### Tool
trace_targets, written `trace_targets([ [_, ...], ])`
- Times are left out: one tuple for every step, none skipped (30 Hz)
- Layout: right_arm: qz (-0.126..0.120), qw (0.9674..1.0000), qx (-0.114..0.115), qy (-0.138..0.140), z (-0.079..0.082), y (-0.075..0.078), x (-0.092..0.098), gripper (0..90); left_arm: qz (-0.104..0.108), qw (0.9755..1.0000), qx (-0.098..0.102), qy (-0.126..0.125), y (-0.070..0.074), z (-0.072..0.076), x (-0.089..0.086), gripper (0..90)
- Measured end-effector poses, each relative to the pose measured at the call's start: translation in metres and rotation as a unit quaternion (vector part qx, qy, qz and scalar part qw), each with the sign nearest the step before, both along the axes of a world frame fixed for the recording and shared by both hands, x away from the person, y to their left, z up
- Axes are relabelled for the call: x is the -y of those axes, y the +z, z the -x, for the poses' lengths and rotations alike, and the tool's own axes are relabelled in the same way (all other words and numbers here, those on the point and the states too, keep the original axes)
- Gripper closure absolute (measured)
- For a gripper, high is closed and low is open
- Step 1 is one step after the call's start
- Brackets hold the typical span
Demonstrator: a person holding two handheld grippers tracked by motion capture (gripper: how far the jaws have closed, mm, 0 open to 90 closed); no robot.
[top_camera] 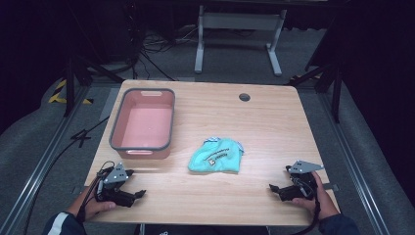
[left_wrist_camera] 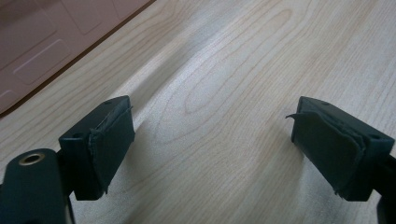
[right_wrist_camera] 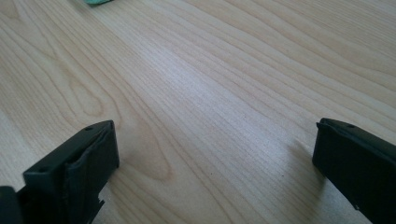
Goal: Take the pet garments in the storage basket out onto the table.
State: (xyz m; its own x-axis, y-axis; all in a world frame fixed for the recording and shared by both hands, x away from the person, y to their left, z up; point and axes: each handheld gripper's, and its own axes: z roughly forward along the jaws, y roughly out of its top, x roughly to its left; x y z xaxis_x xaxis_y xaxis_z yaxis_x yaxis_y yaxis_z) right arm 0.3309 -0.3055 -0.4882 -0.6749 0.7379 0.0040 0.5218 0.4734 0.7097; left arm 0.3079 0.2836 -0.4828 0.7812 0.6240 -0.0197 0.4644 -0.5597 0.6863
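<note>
Turquoise cloth (top_camera: 216,156) lies crumpled near the middle of the wooden desk (top_camera: 274,122), between the 2 hands and somewhat beyond them. To its left, well apart, sits a pink tub (top_camera: 143,124) with a grey rim. Left tool (top_camera: 138,195) rests on the desk's near left corner with its jaws spread wide over bare wood, holding nothing. Right tool (top_camera: 274,189) rests at the near right corner, likewise gaping wide and holding nothing. Both tools point inward, each well apart from the cloth.
</note>
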Motion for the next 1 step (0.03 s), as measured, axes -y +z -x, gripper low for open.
trace_targets([
  [-0.002, 1.0, 0.0, 0.0, 0.0001, 0.0, 0.0, 0.6, 0.001, 1.0, -0.002, -0.001, -0.0001, -0.0003, 0.0001, 12.8],
])
